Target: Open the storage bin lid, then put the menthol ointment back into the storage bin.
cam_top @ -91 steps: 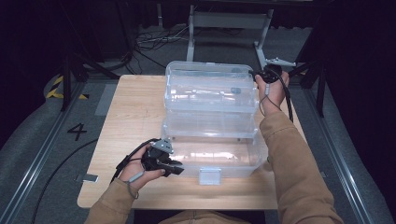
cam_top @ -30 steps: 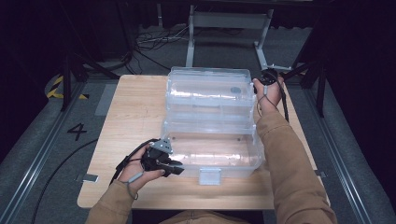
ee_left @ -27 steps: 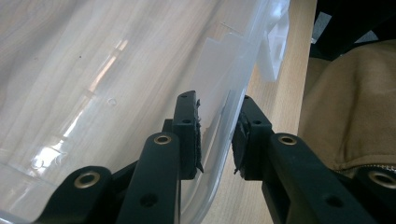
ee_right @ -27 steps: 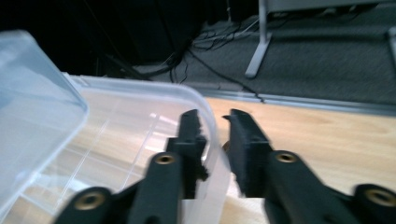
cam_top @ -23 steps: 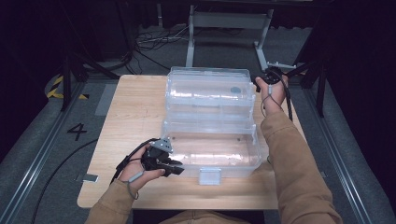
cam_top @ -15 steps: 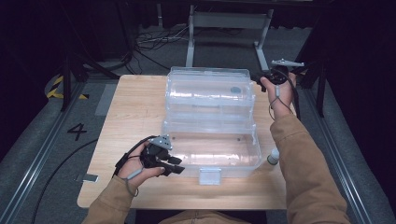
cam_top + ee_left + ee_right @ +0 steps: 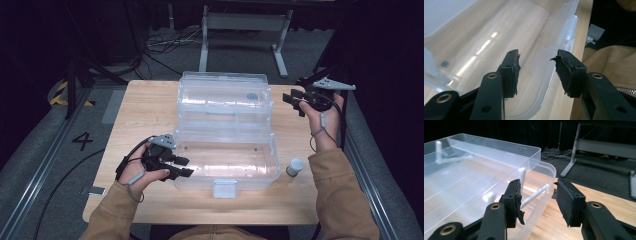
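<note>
The large clear plastic storage box with a hinged lid (image 7: 225,135) lay opened flat across the middle of the light wooden table (image 7: 140,110), its lid half towards the far edge and its tray half towards the person, with a white front latch (image 7: 224,188) at the near rim. The left gripper (image 7: 176,166) stood at the tray's near left corner; in the left gripper view its jaws had just been opening and stood apart on either side of the thin rim (image 7: 554,75), the pads not pressing on it. The right gripper (image 7: 294,104) hung just off the lid's right end, and in the right gripper view its jaws had likewise just been opening, released, with nothing between the pads and the lid's rounded corner (image 7: 544,170) just beyond them. A small white-capped bottle (image 7: 294,167) stood on the table beside the tray's right end. The box looked light for its size, thin-walled and likely to flex or twist if lifted from one corner alone; its smooth clear plastic would probably be slippery under the pads. The rolled rim seemed the best place to take hold, one gripper on each end, since the flat walls offered little purchase. The hinge between the halves would probably fold freely, so the lid would swing unless both halves were steadied.
</note>
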`<action>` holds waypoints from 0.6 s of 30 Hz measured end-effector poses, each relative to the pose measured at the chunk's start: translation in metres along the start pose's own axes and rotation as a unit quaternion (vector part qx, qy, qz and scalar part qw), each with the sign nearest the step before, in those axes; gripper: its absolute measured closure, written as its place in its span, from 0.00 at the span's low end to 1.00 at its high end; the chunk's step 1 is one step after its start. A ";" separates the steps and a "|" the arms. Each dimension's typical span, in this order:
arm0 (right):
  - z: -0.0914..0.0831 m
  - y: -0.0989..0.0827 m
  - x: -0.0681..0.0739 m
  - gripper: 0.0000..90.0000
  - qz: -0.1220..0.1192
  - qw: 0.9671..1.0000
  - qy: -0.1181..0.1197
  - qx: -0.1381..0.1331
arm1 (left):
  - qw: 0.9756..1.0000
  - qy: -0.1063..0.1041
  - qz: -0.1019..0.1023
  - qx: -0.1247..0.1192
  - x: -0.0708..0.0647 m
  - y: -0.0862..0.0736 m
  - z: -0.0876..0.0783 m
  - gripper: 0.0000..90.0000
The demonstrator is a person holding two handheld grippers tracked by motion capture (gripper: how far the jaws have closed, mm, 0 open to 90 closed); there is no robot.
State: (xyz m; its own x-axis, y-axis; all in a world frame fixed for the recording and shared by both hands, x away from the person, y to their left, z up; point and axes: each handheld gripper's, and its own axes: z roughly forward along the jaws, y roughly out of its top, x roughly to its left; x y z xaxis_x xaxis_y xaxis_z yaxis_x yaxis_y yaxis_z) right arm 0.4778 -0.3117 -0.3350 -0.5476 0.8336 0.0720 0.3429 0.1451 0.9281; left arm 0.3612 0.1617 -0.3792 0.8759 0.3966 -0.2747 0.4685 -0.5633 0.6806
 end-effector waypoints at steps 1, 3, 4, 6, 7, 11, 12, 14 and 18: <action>-0.006 -0.002 0.002 0.61 -0.003 1.000 -0.002 -0.005 | 1.000 0.002 -0.002 -0.002 0.001 0.000 -0.001 0.60; -0.017 -0.005 0.007 0.60 -0.005 1.000 0.000 -0.015 | 1.000 0.008 -0.005 -0.002 0.001 -0.001 -0.003 0.60; -0.022 -0.007 0.010 0.60 -0.005 1.000 -0.001 -0.015 | 1.000 0.010 -0.005 -0.002 0.001 -0.001 -0.003 0.60; -0.028 -0.009 0.014 0.59 -0.010 1.000 -0.002 -0.012 | 1.000 0.011 -0.008 -0.004 0.002 -0.001 -0.004 0.60; -0.031 -0.010 0.015 0.58 -0.010 1.000 -0.001 -0.010 | 1.000 0.013 -0.008 -0.003 0.002 -0.001 -0.005 0.59; -0.041 -0.013 0.021 0.56 -0.006 1.000 0.007 0.000 | 1.000 0.013 -0.014 -0.001 0.003 -0.002 -0.006 0.61; -0.042 -0.012 0.022 0.56 -0.011 1.000 0.008 0.006 | 1.000 0.014 -0.013 0.000 0.003 -0.002 -0.006 0.61; -0.046 -0.012 0.024 0.54 -0.009 1.000 0.008 0.015 | 1.000 0.017 -0.013 0.000 0.003 -0.001 -0.007 0.60; -0.053 -0.013 0.027 0.53 -0.017 0.999 0.007 0.040 | 1.000 0.021 -0.013 -0.004 0.004 -0.001 -0.010 0.59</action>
State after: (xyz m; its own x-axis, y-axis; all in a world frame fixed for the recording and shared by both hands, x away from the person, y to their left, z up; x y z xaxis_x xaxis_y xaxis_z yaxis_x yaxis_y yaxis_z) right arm 0.4179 -0.3189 -0.3255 -0.5709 0.8197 0.0468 0.3839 0.2161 0.8977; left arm 0.3630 0.1714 -0.3744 0.8577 0.4415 -0.2637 0.4901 -0.5464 0.6792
